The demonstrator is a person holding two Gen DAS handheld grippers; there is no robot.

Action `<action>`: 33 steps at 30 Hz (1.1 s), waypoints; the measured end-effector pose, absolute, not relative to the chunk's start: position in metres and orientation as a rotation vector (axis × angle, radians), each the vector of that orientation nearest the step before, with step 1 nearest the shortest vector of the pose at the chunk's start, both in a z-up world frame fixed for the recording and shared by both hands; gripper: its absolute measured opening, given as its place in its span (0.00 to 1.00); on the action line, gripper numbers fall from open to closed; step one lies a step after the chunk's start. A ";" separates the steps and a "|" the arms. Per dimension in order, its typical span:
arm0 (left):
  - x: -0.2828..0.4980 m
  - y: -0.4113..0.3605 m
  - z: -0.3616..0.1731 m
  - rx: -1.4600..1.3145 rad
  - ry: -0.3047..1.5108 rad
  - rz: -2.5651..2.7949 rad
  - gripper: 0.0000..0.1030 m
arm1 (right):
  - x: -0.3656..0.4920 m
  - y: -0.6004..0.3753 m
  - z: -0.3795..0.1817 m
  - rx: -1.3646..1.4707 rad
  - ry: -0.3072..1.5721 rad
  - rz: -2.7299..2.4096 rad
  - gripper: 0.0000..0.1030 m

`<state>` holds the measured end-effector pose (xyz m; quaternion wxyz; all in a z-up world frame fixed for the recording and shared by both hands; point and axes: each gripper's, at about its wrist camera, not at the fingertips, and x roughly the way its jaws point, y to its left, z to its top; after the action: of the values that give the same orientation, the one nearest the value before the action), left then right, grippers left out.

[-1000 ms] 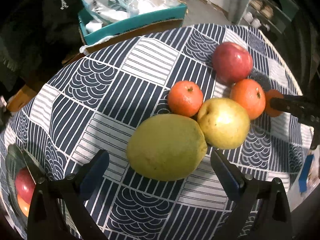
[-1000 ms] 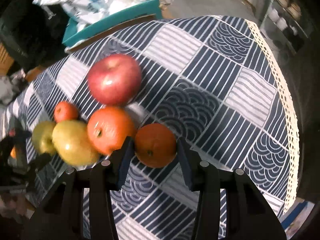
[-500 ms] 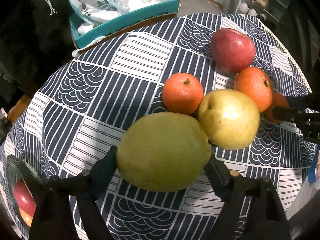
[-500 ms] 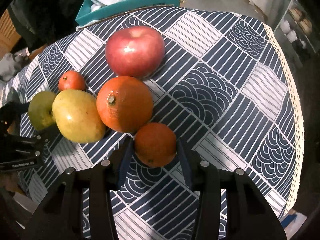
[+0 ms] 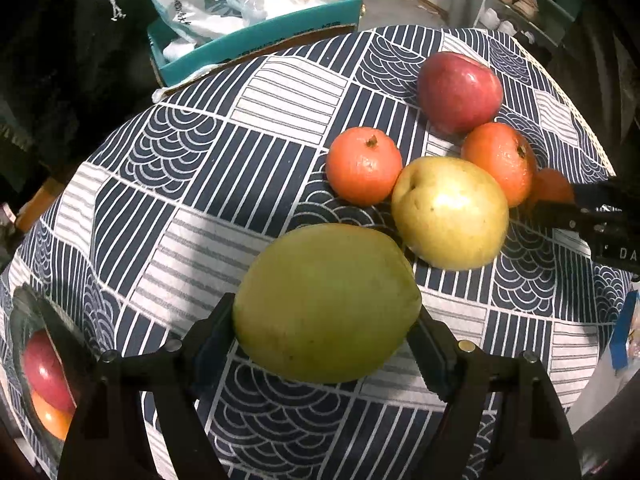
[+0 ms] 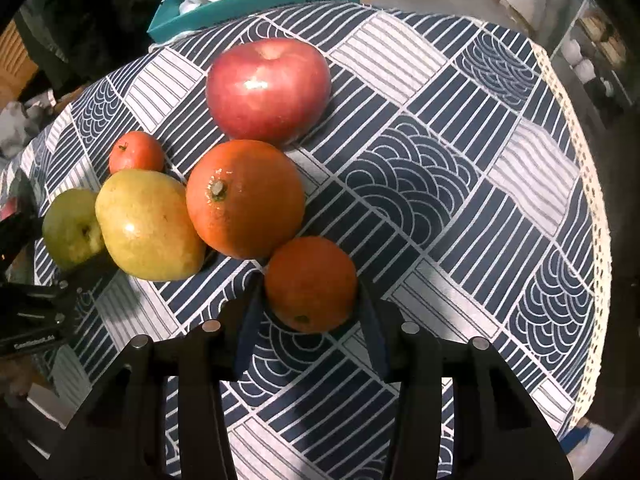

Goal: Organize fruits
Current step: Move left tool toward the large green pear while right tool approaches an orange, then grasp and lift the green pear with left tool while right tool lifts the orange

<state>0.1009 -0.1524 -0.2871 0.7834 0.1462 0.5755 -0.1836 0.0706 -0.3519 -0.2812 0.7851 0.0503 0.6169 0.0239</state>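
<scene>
Only the left wrist view shows a glass bowl at the table's left edge w/ a red and an orange fruit inside. Right wrist view alone shows the cream lace trim on the navy-and-white patterned tablecloth. Left gripper fingers clamp a big matte yellow-green pear-like fruit, near table centre, beside a glossy yellow pear. Right gripper fingers pinch a small round orange tangerine, touching a larger orange below a red apple.
</scene>
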 end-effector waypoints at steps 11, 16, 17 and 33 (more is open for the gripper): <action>0.075 -0.138 -0.250 0.258 1.195 -0.399 0.79 | 0.052 -0.330 -0.229 -0.002 1.192 0.066 0.43; 0.072 -0.130 -0.232 0.246 1.157 -0.396 0.79 | 0.046 -0.313 -0.205 -0.044 1.132 0.099 0.43; 0.073 -0.127 -0.228 0.242 1.149 -0.393 0.79 | 0.045 -0.310 -0.200 -0.051 1.119 0.106 0.43; 0.052 -0.072 -0.151 0.117 1.008 -0.325 0.79 | 0.032 -0.272 -0.128 -0.056 0.928 0.186 0.43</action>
<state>0.0523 -0.0722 -0.1510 0.8614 0.0559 0.4803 -0.1551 0.0316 -0.2720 -0.1281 0.8897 -0.0272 0.4469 0.0896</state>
